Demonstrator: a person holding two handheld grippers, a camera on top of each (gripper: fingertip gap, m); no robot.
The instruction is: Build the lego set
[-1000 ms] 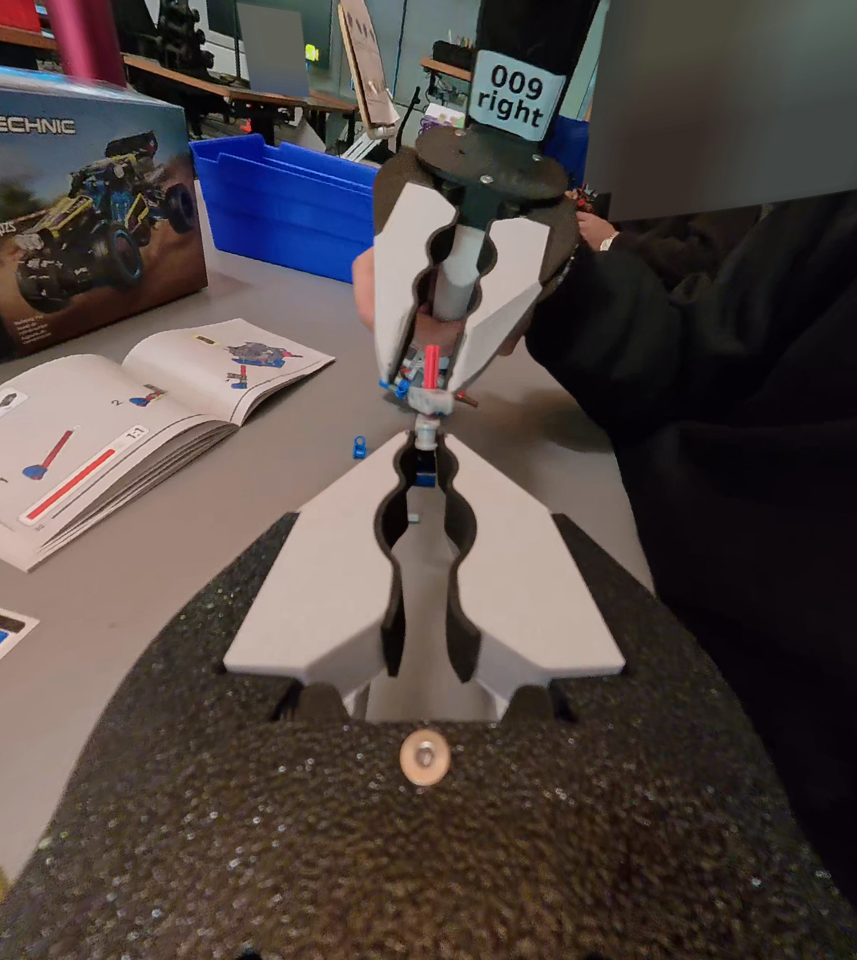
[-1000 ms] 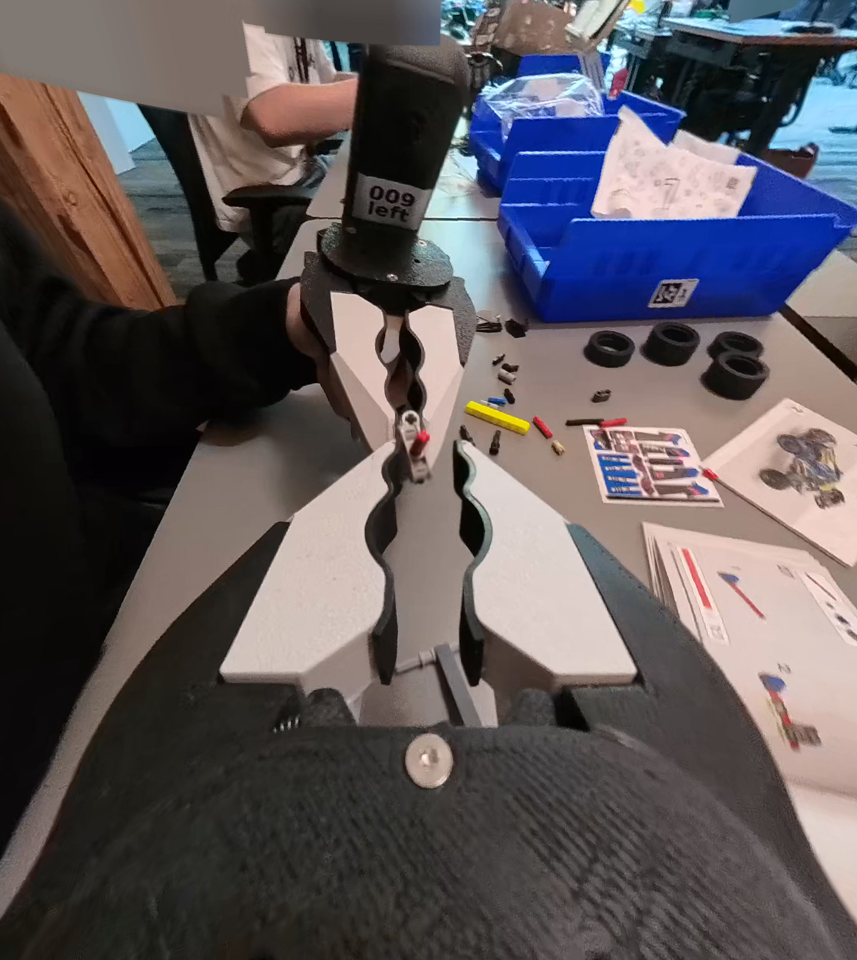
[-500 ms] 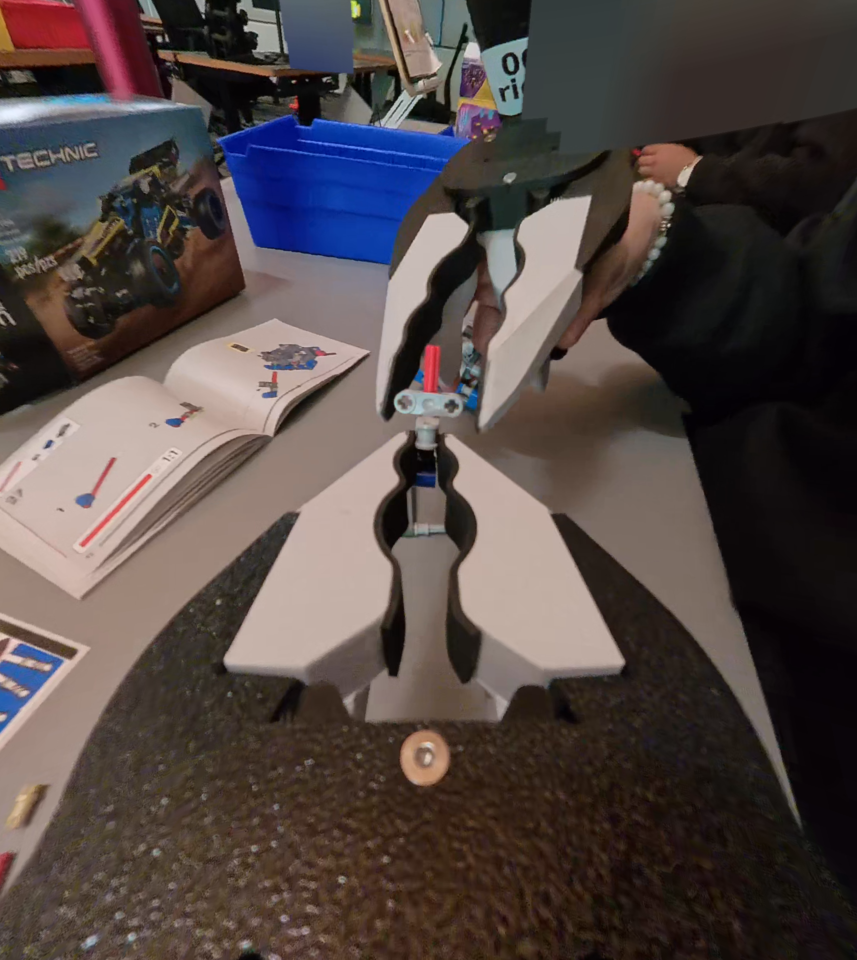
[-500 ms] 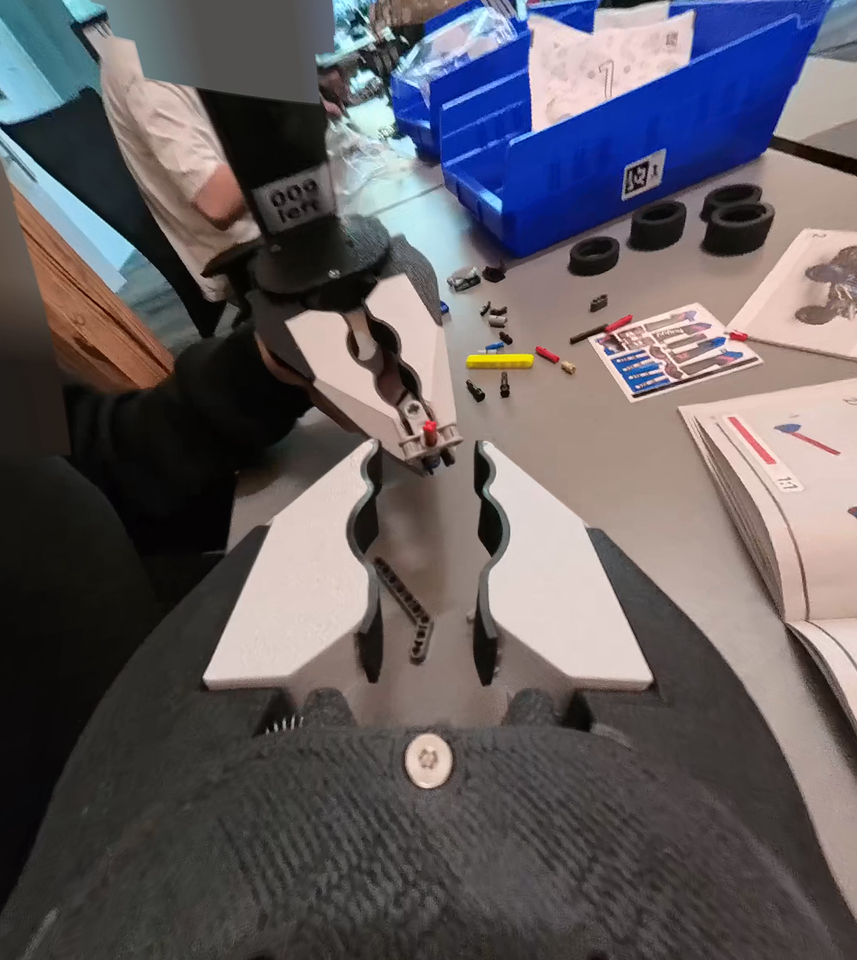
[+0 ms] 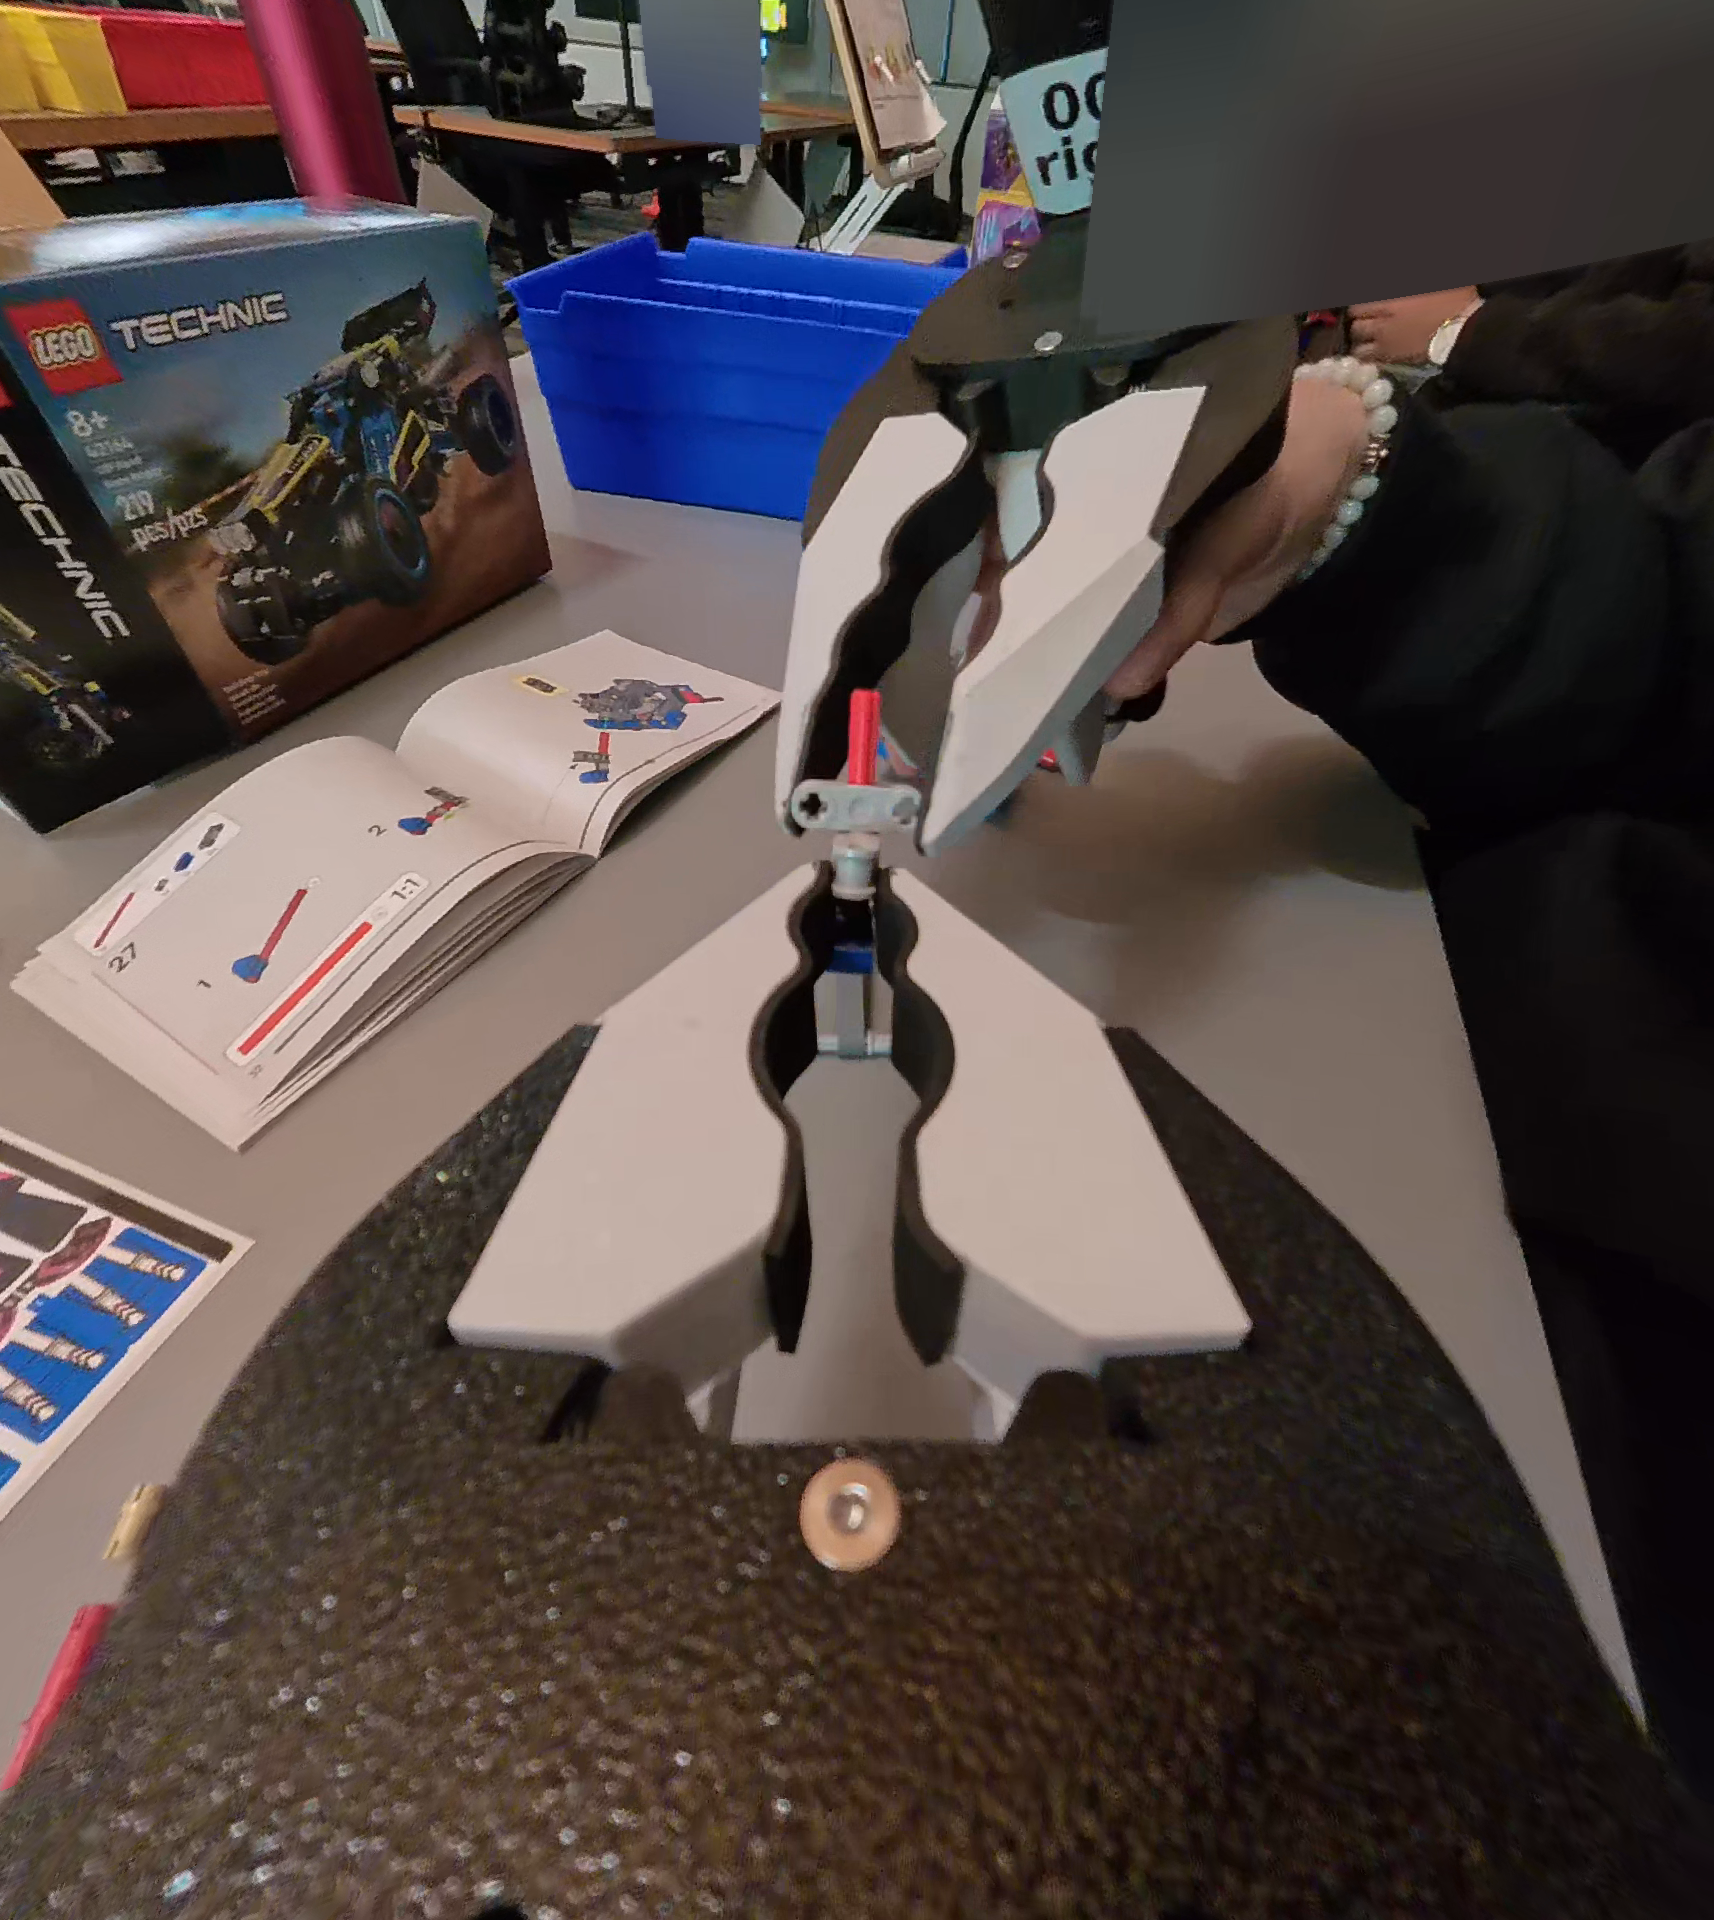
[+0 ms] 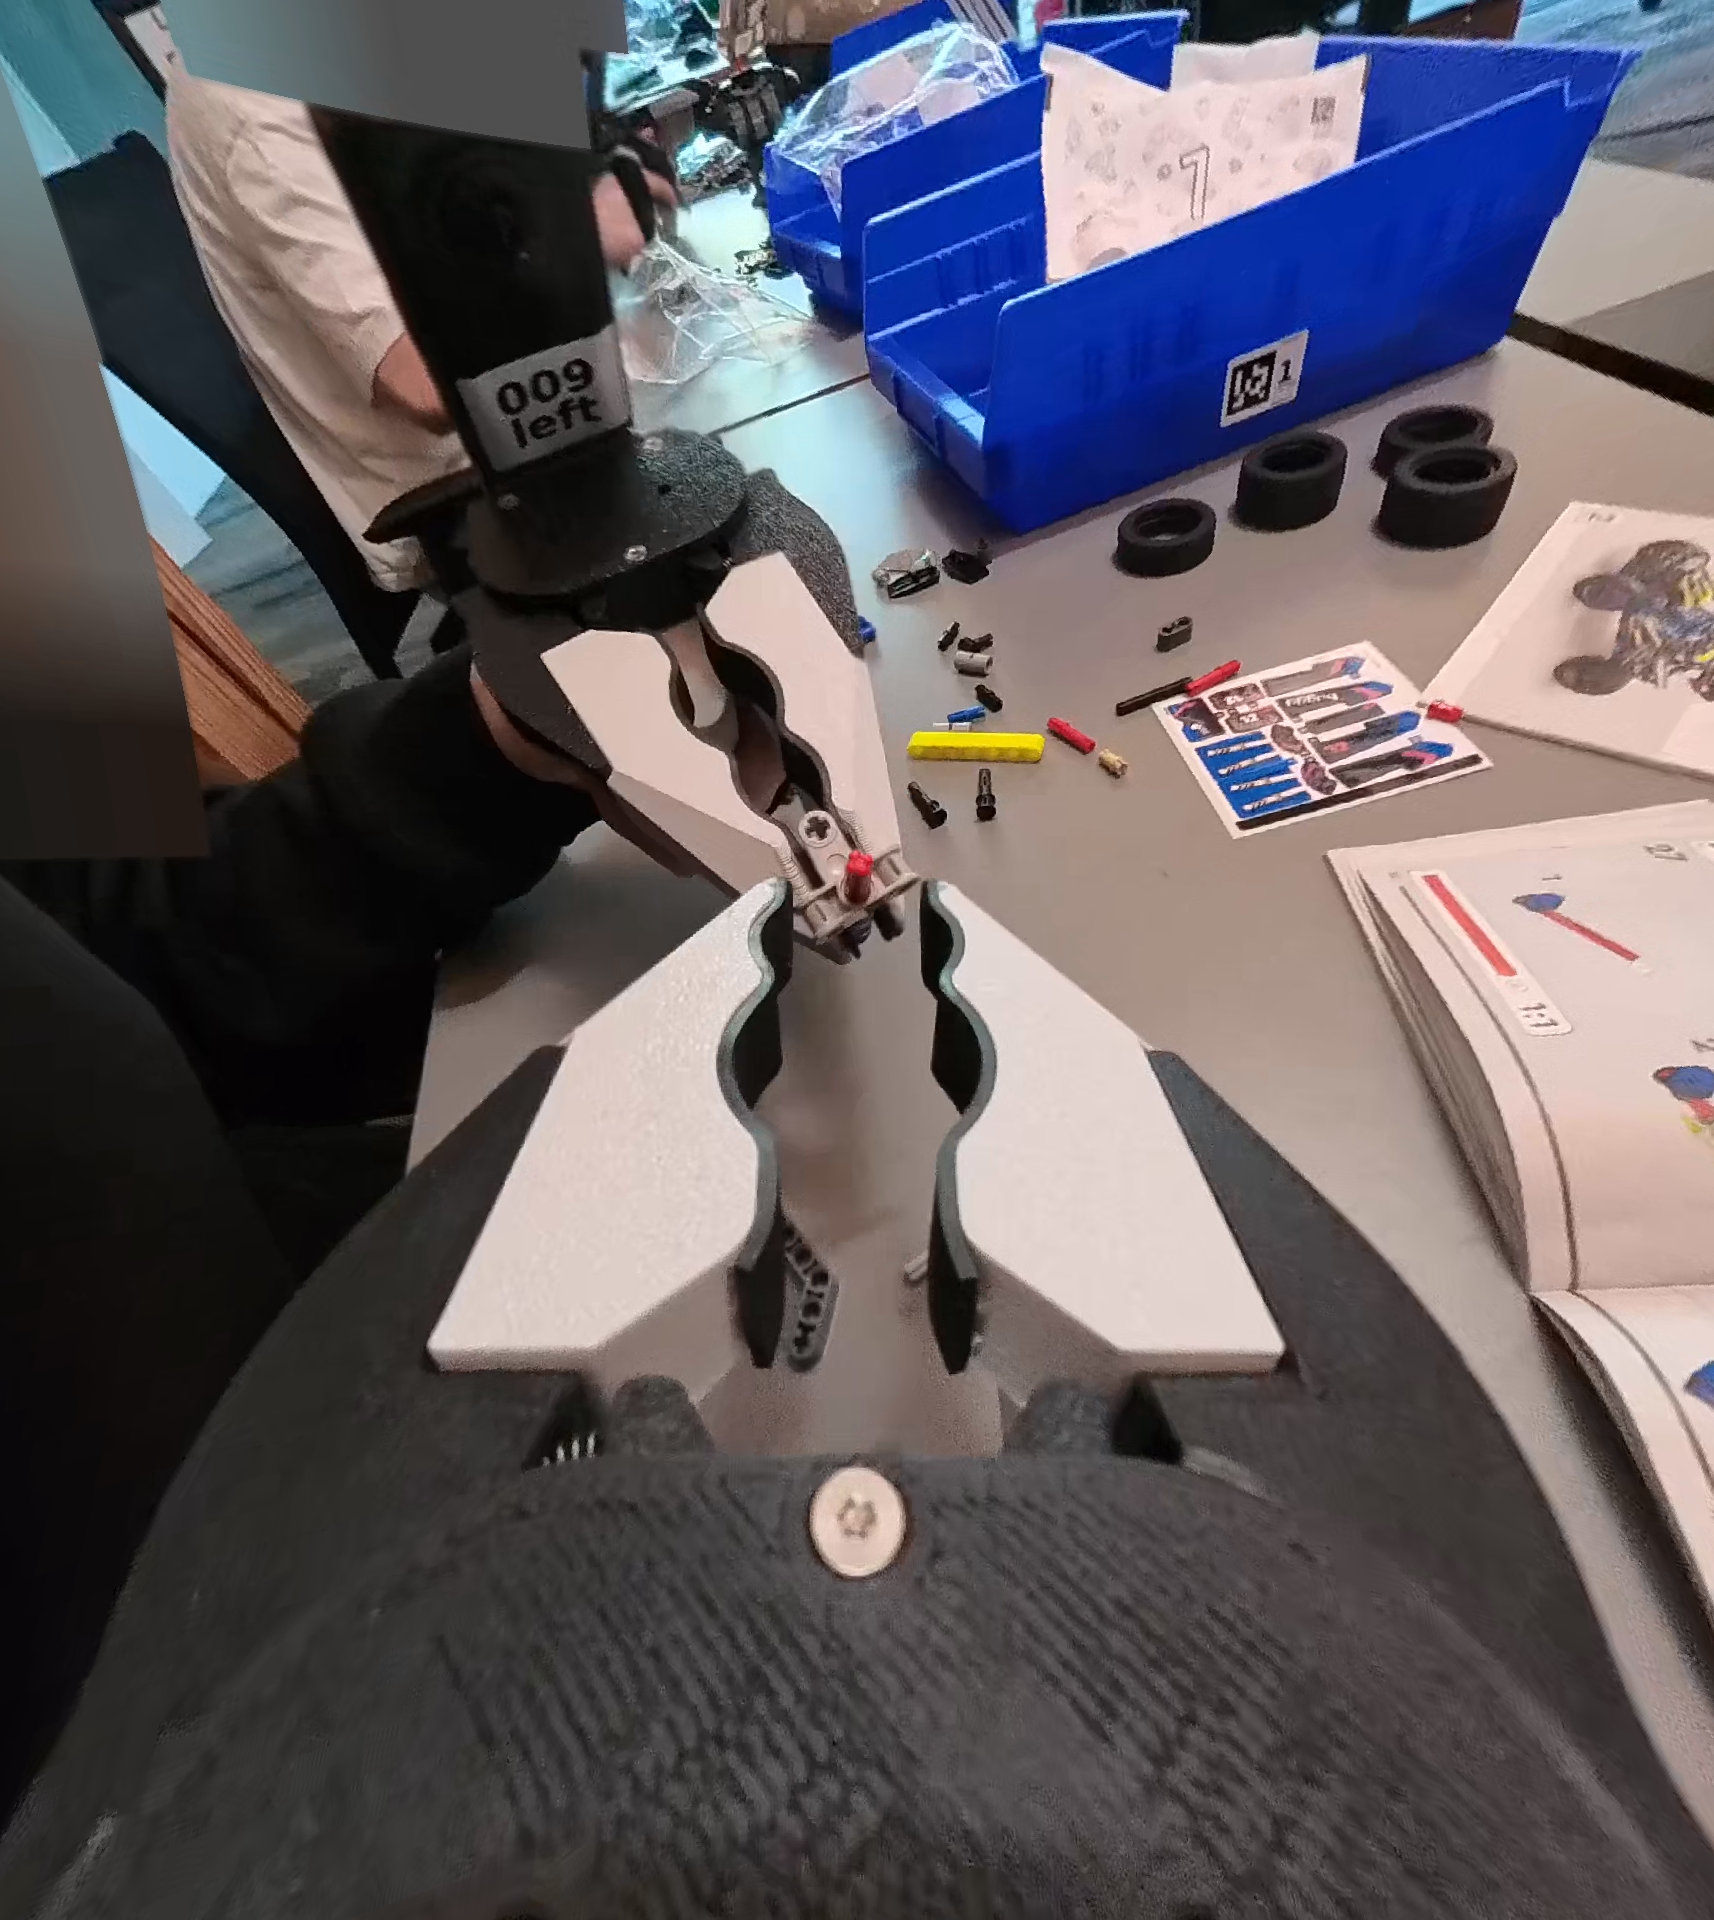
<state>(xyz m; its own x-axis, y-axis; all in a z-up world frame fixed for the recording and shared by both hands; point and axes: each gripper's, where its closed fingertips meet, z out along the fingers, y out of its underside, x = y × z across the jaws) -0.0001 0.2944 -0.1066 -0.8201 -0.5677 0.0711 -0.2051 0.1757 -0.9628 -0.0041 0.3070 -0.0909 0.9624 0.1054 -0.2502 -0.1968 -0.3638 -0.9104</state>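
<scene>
Left wrist view, bottom centre: left gripper (image 5: 853, 883) has its tips pressed onto a small lego sub-assembly (image 5: 851, 940) with grey and blue parts and a grey collar poking out past the tips. A red axle (image 5: 861, 722) rises from it through the middle hole of a short grey beam (image 5: 853, 805). That beam sits crosswise between the tips of the right gripper (image 5: 858, 821), which reaches down from the upper right. Its fingers are spread wider than the axle; the beam ends lie at the two tips, but contact cannot be confirmed.

Right wrist view, centre: right gripper (image 6: 853, 904) fingers are apart, with the grey beam (image 6: 832, 857) and red axle (image 6: 855, 868) between the tips. The left gripper (image 6: 837, 894), entering from the upper left, pinches the assembly. A dark bent beam (image 6: 811, 1299) lies on the table low between the right fingers.

Middle ground, left wrist view: sticker sheet (image 5: 11, 1320) at lower left, open instruction booklet (image 5: 396, 862) at centre left. In the right wrist view a yellow beam (image 6: 975, 744) and scattered pins lie above centre; the sticker sheet (image 6: 1320, 732) is to their right.

Far: lego box (image 5: 198, 488) at upper left and blue bins (image 5: 728, 364) at upper centre of the left wrist view. In the right wrist view, four black tyres (image 6: 1289, 478) stand before a blue bin (image 6: 1144, 374), upper right. The grey table (image 5: 1248, 987) carries everything.
</scene>
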